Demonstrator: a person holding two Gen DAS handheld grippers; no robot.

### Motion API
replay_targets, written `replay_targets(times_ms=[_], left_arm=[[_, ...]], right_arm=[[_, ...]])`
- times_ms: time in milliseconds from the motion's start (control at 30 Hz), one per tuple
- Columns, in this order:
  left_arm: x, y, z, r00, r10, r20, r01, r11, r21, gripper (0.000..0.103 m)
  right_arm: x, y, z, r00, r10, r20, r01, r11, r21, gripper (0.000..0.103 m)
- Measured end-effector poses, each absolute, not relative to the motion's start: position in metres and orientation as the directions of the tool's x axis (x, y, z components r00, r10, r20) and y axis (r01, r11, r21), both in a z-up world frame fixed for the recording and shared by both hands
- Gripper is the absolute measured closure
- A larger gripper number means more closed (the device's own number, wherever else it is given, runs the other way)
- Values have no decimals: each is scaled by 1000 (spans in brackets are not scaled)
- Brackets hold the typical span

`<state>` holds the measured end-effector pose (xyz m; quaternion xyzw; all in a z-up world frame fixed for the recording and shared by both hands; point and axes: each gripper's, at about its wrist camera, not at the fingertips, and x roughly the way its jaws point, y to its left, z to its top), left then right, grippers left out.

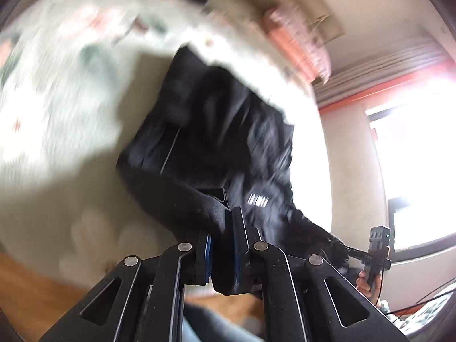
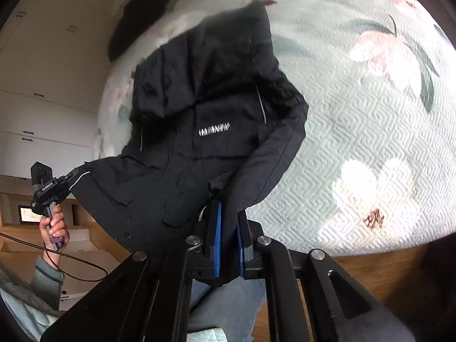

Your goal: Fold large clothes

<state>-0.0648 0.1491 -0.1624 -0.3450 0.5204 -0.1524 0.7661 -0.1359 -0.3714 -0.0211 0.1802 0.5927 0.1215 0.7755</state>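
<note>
Left gripper [image 1: 228, 222] found closed hard on a fold of black fabric, blue pads all but meeting, cloth bunched between them. Right gripper [image 2: 229, 219] likewise clamped, a dark sleeve-like strip of the black jacket [image 2: 205, 119] pinched between its blue pads and draped over the far finger. Each gripper also recorded from the opposite camera: the left one at the jacket's far corner [image 2: 67, 179], the right one at the end of a stretched edge [image 1: 356, 252], both gripped by the person's hands.

Jacket held up off the floral bedspread [image 2: 370, 119] by two separated points, hem or shoulder line taut between them, body hanging toward the bed. Judged a spreading hold: garment lifted and stretched so as to be laid flat before any fold, the wide spacing serving to keep the panel from collapsing. Folding proper judged not yet begun.

Right wrist view sharp: white chest logo [image 2: 213, 131], reflective piping, hood and snap studs legible, quilted weave of the bedspread plain, cabinets beyond. Left wrist view heavily smeared by motion; logo [image 1: 258, 201] only just made out, pink bundle [image 1: 299, 40] at the bed's far side possibly a pillow or blanket, not confirmable. Bright window [image 1: 413, 171] seen only from the left side. Wooden floor [image 2: 384, 273] visible below the bed edge.
</note>
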Motion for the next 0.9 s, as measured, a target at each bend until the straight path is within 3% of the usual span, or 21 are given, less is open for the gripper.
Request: replay_targets(times_ms=[167,300,467,600,700,800,867,900], left_arm=[[9,170,-128,507,-603,-615,-46,694,-718,91],[85,178,-121,567,-574,-590,-25,704,-709,91],[163,180,-160,575,-565,-592,-58,693,-718,90],[214,180,-239,510,-551,-660,-161,693,-703,89],[234,182,-294,425,-592,-685,-222,665,-713,86],[238,193,-308,374,-670,-642,-237,600,-764,86],[243,202,-297,331,-695,-638,-217,602,-768,85],[247,207,-289,306,-706,-639,-198,609,-768,85]], right_arm=[[-62,-397,33,386,460,-800,24,862,507,91],[14,-428,41,451,470,-759,106,816,568,90],[90,-465,3,486,453,-748,212,769,603,90],[132,-483,-62,468,434,-769,338,717,610,86],[124,-472,-108,431,483,-763,425,637,643,77],[115,-487,-107,453,533,-715,447,558,699,66],[110,-497,-91,475,493,-729,457,570,683,39],[107,-503,-79,491,467,-736,454,583,673,37]])
